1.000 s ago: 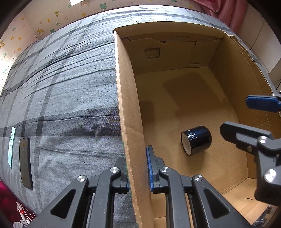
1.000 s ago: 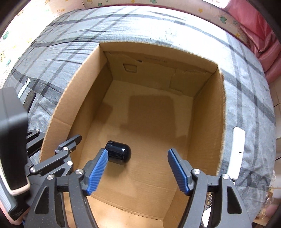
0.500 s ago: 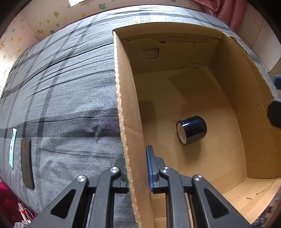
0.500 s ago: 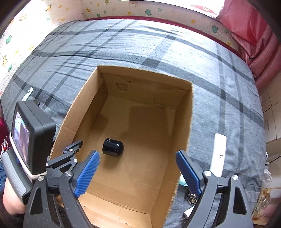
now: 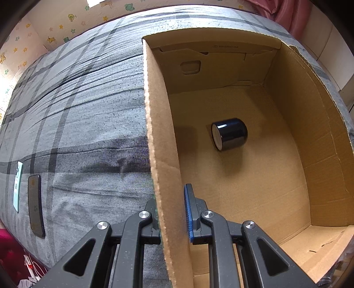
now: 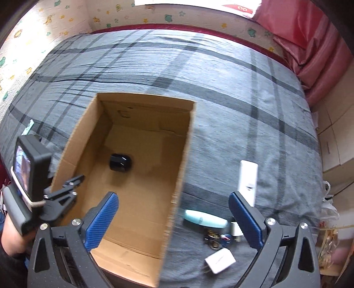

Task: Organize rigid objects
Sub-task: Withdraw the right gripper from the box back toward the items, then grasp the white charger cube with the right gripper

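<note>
Here the left gripper (image 5: 171, 218) is closed onto the left wall of the open brown cardboard box (image 5: 162, 159), one black finger outside the wall and the blue-padded finger inside, pinching the corrugated edge near the box's near corner. The right gripper (image 6: 173, 218) hangs above the box's right wall with its blue-padded fingers spread wide and nothing between them.

Inside the box, a glossy black cylindrical jar (image 5: 230, 137) lies on its side on the cardboard floor, its pale flat end turned toward the left wall, apart from all four walls.

Just right of the box, near its near corner, sit a mint-green oblong case (image 6: 204, 218), a small white plug adapter (image 6: 219, 260), a small dark cluttered item between them that is too blurred to name, and a white rectangular remote-like bar (image 6: 247, 177) farther out. Left of the box lie a dark flat phone (image 5: 35, 206) and a pale green card (image 5: 17, 186) beside it.

The box rests on a bed with a grey plaid cover (image 6: 221, 77) crossed by darker bands and lightly creased. Beyond the box, the wall carries cream padding printed with small cartoon animals and stars (image 6: 124, 13), and pink-red curtains (image 6: 309, 37) hang at the far right corner.
</note>
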